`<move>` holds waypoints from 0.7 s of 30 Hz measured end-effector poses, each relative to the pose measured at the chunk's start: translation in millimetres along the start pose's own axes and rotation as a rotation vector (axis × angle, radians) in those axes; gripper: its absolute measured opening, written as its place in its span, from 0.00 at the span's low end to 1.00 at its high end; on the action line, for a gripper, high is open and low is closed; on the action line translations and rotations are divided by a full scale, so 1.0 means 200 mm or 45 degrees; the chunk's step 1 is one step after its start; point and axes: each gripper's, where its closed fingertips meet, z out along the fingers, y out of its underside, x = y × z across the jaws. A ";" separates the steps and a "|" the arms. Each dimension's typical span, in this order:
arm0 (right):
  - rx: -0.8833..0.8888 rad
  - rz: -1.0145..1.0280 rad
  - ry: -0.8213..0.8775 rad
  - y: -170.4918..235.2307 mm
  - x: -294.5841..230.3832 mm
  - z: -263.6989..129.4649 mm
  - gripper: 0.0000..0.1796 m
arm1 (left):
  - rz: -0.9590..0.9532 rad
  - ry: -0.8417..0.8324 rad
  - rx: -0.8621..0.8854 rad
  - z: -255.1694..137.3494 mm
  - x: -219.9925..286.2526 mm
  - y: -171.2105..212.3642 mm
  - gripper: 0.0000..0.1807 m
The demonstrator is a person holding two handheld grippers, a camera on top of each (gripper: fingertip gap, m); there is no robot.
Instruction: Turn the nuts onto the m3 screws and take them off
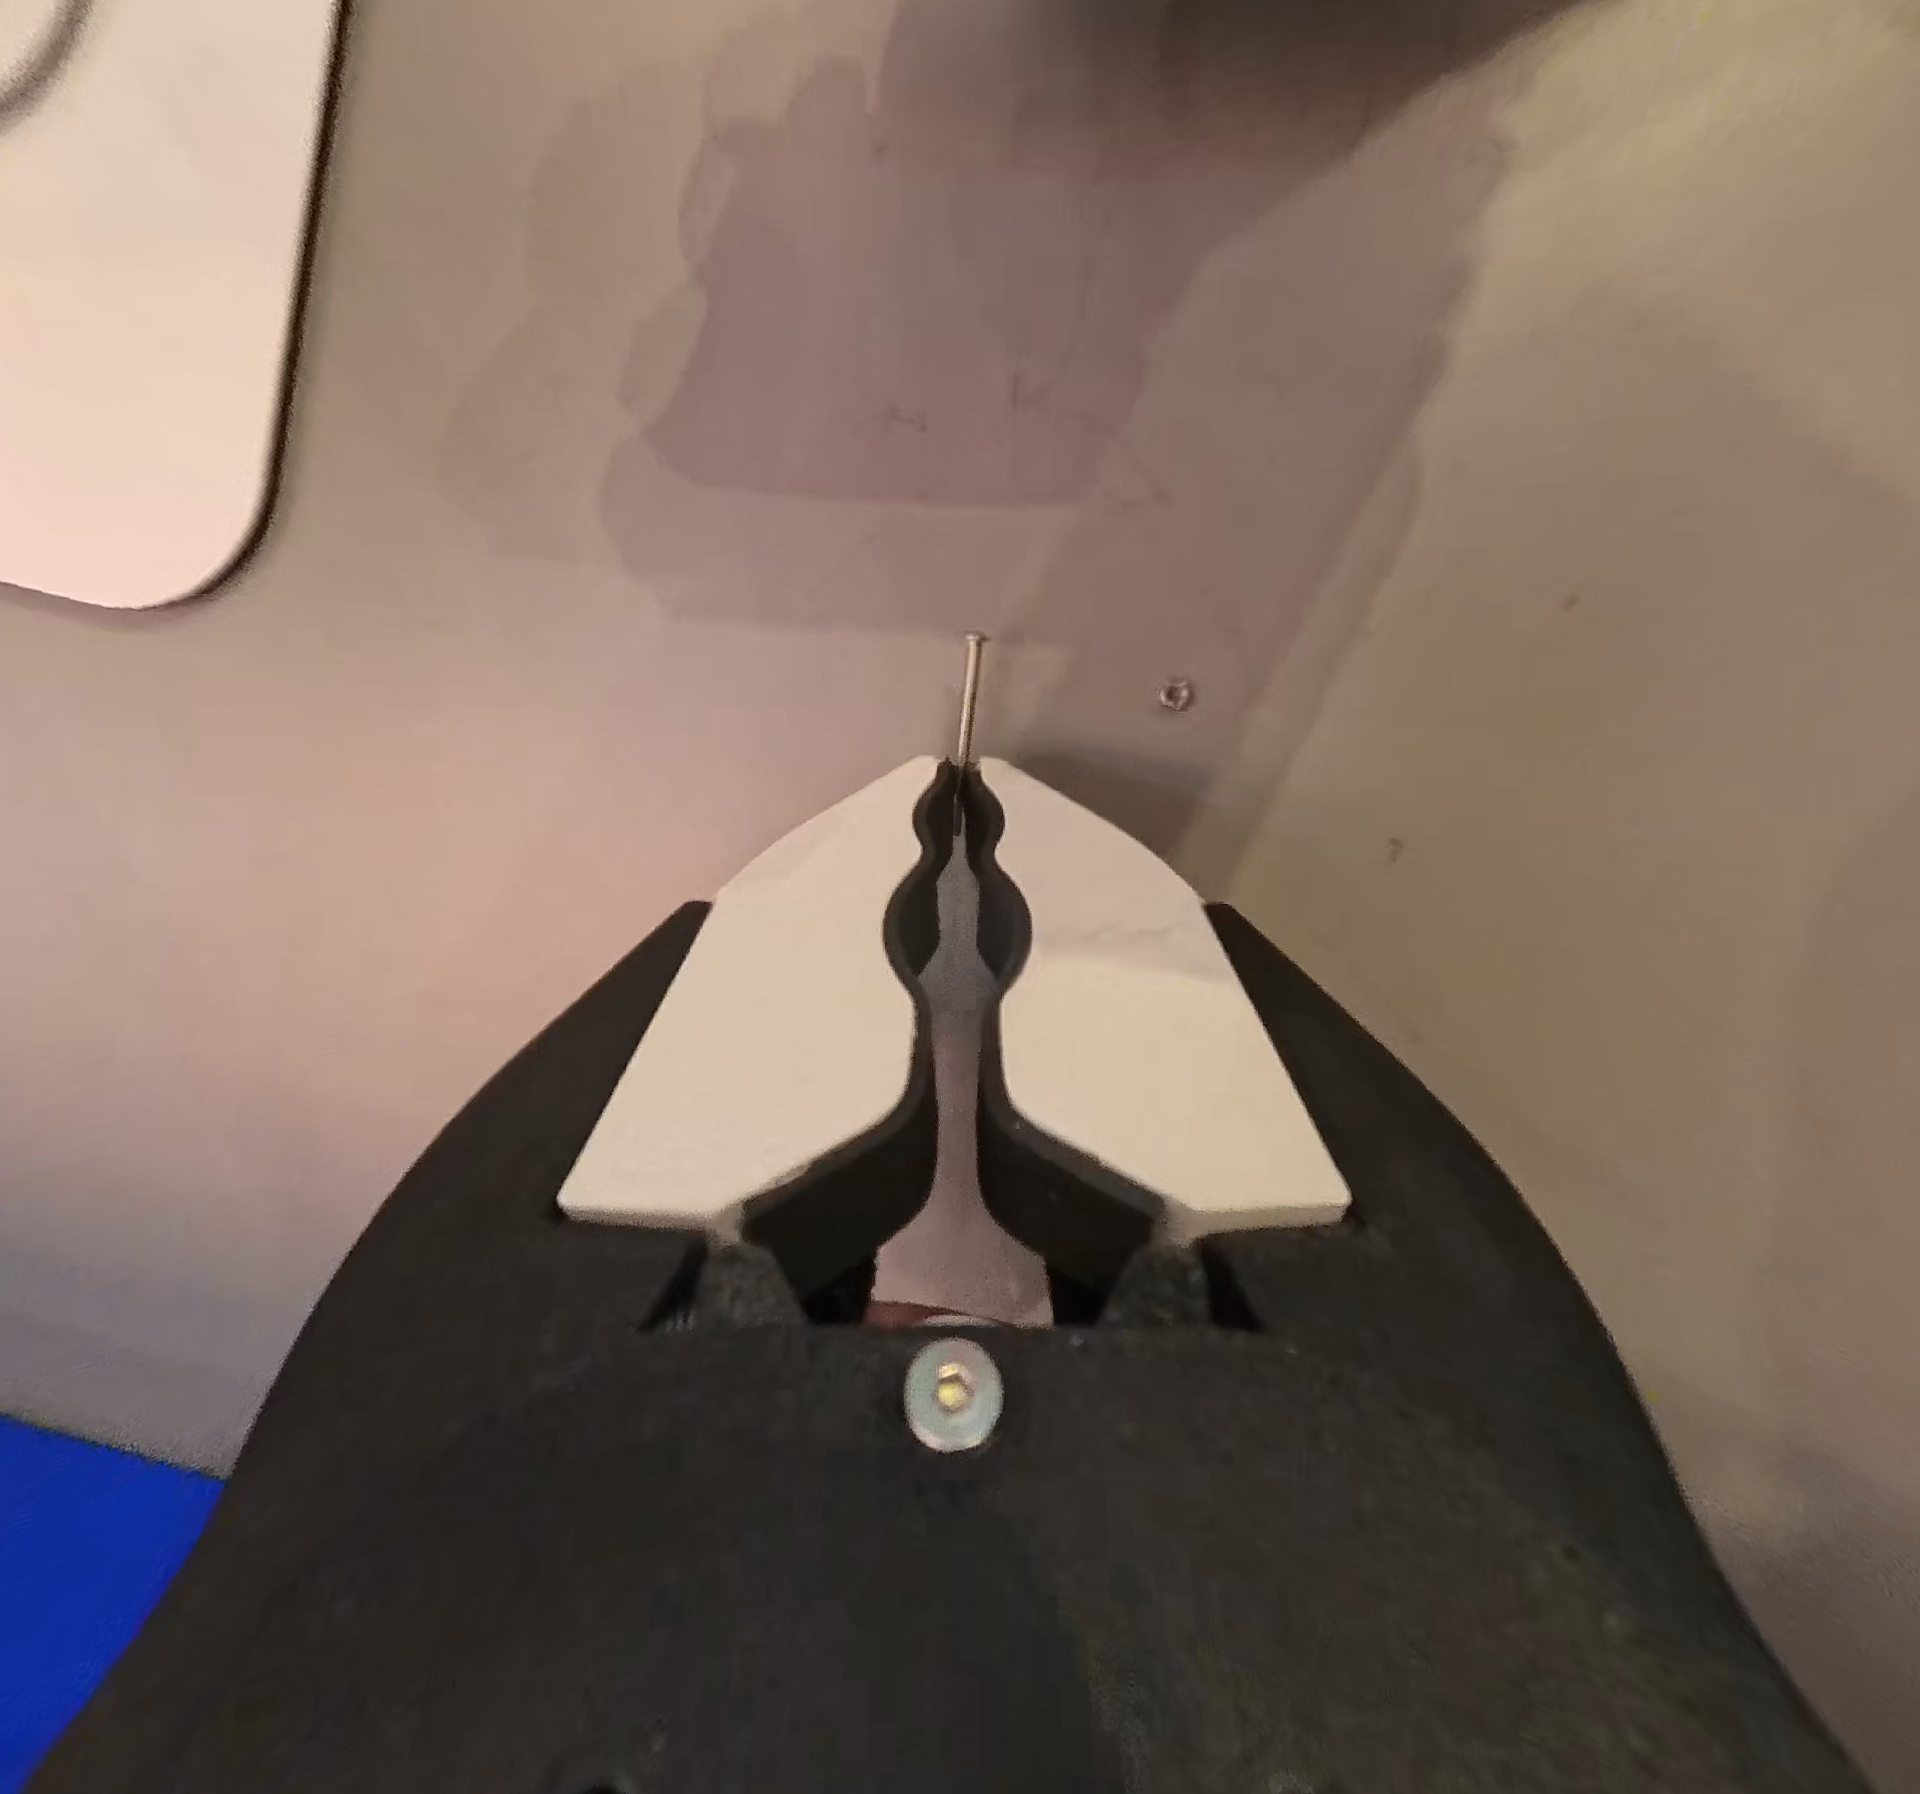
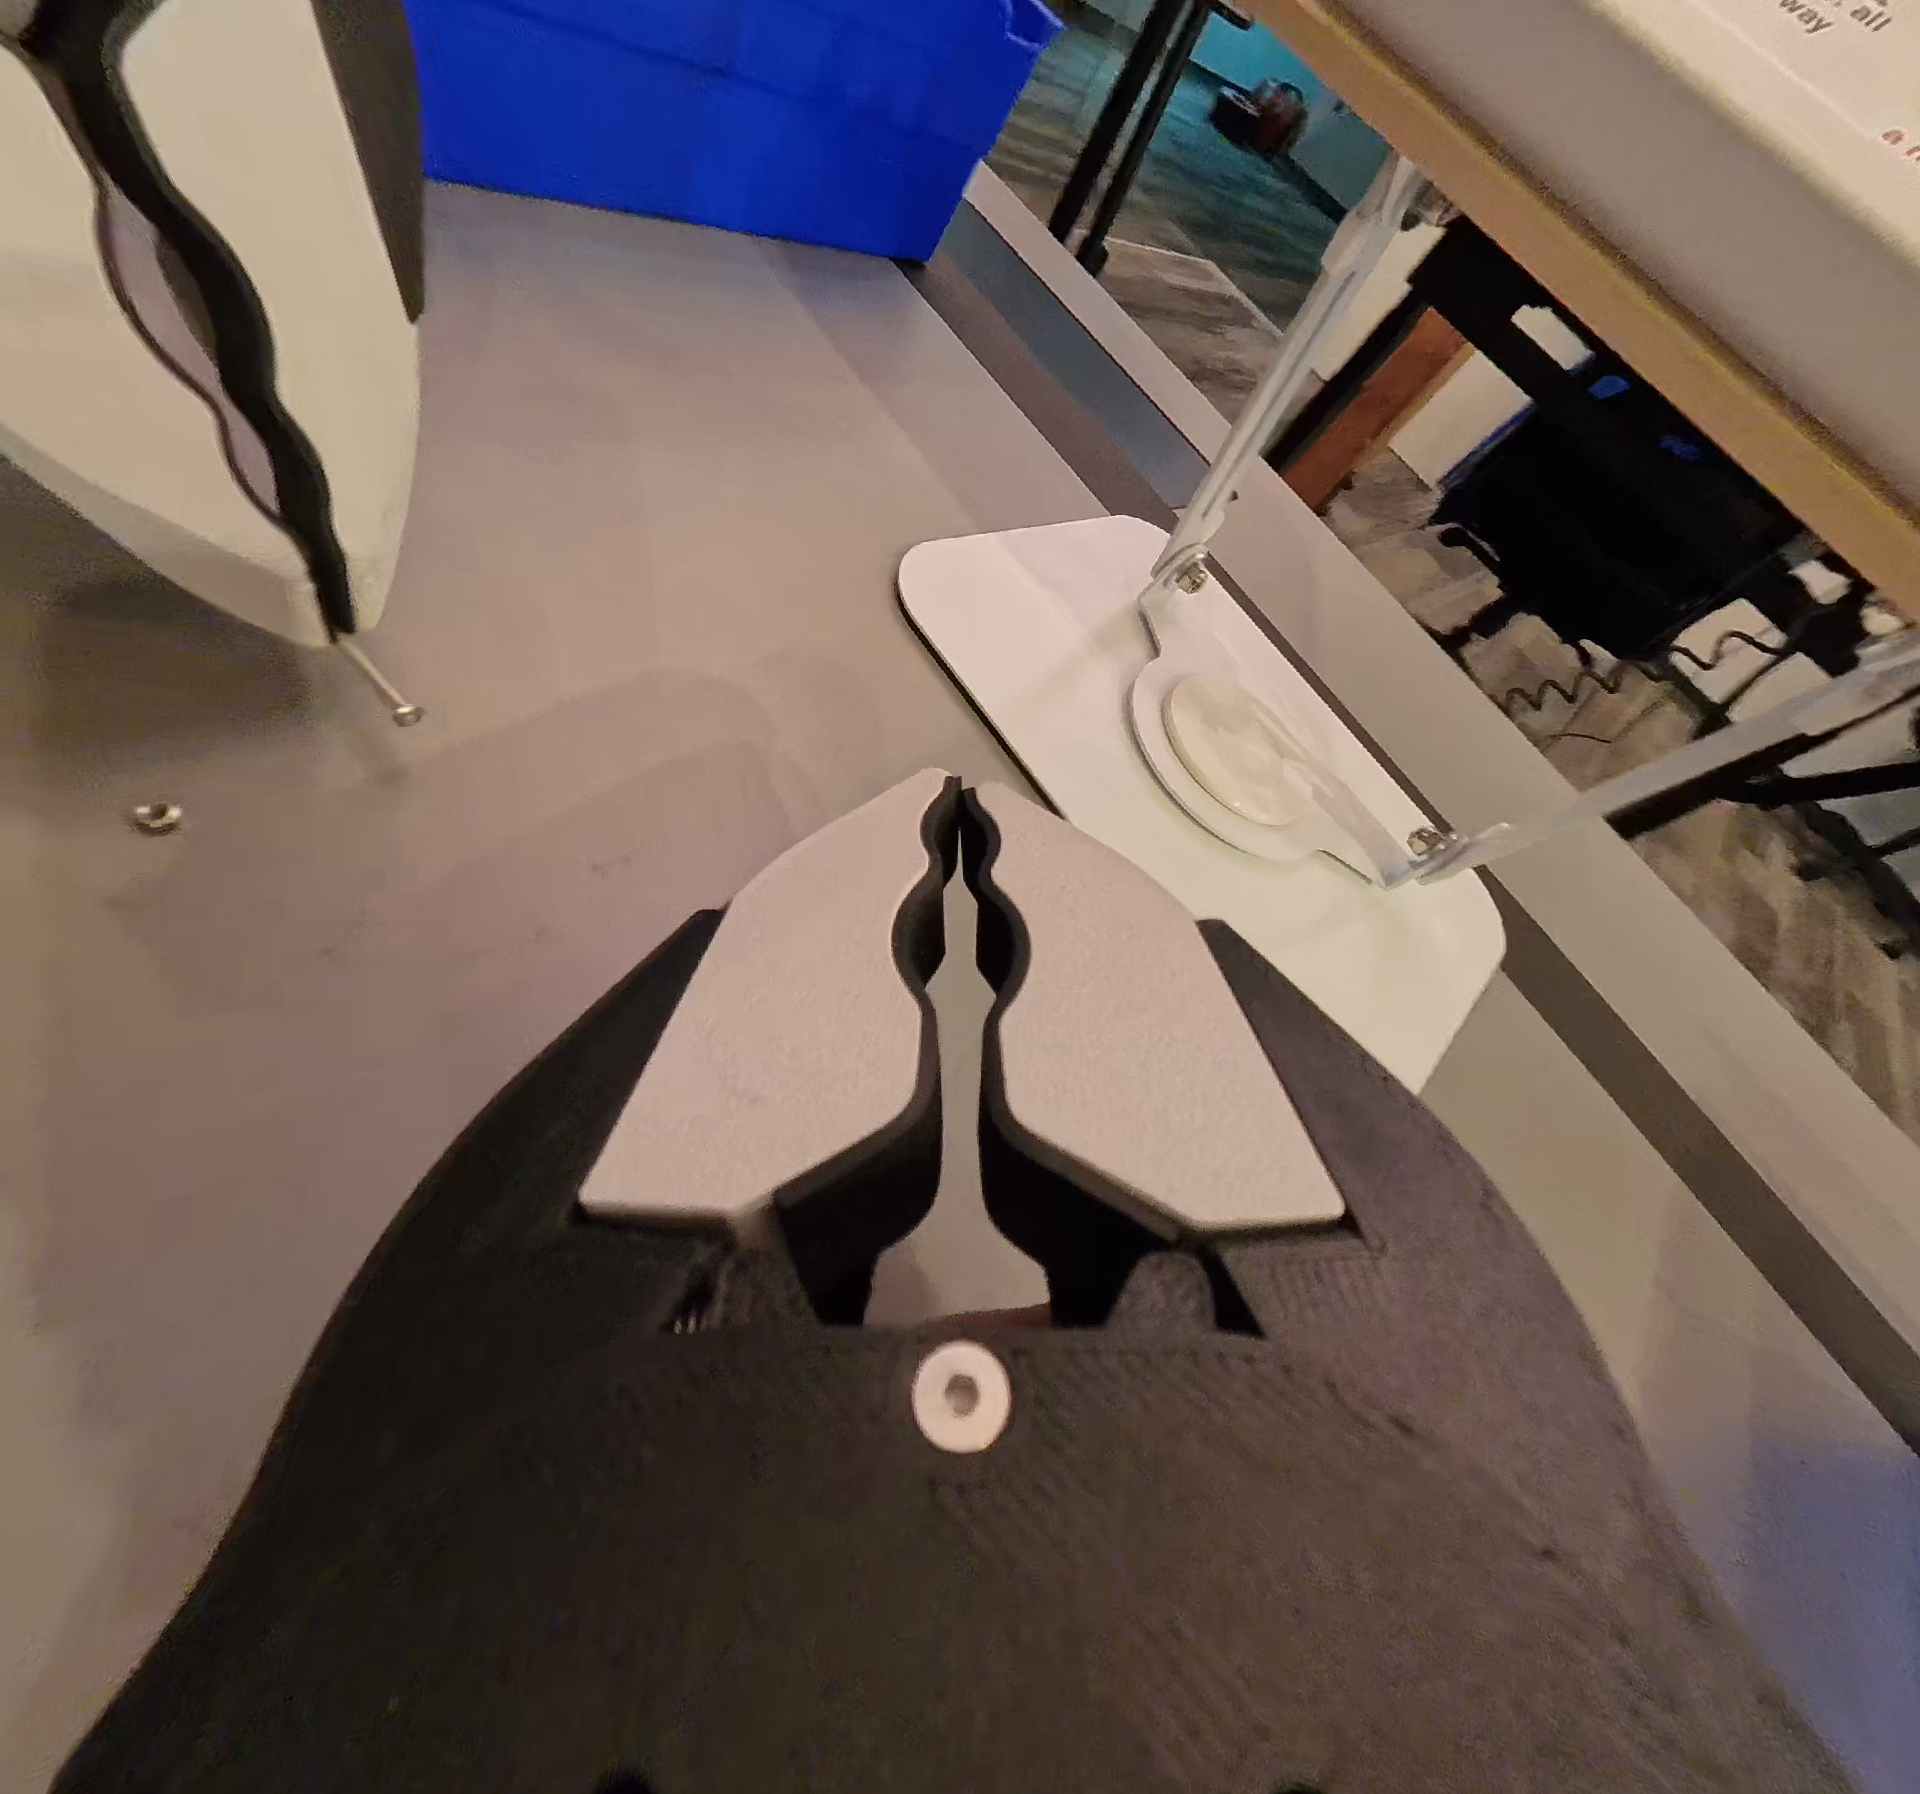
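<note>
My left gripper (image 1: 960, 765) is shut on a thin silver M3 screw (image 1: 970, 695) that sticks out forward from its tips, head end away from me. A small silver nut (image 1: 1176, 695) lies on the grey table (image 1: 520, 809) just right of the screw. In the right wrist view the left gripper (image 2: 338, 627) shows at the upper left, holding the screw (image 2: 382, 684) with its head down at the table, and the nut (image 2: 158, 817) lies to the left. My right gripper (image 2: 961, 794) is shut and empty, above the table.
A white stand base (image 2: 1195, 788) with a clear bracket (image 2: 1288, 539) sits at the table's right edge (image 2: 1351, 601); it also shows in the left wrist view (image 1: 135, 238). Blue bins (image 2: 675, 51) stand at the back. A blue patch (image 1: 94, 1578) lies low left. The tips of one gripper are about 12 centimetres away from the tips of the other.
</note>
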 end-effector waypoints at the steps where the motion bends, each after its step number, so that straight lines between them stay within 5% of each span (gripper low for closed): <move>1: 0.032 0.013 -0.034 -0.02 -0.01 -0.01 0.00 | 0.004 0.003 0.063 -0.02 0.00 -0.03 0.01; 11: 0.470 0.342 -0.512 -0.29 -0.17 -0.19 0.00 | -0.165 0.154 0.942 -0.33 0.03 -0.38 0.01; 21: 0.665 0.648 -0.723 -0.40 -0.17 -0.28 0.08 | -0.199 0.256 1.143 -0.34 0.09 -0.47 0.01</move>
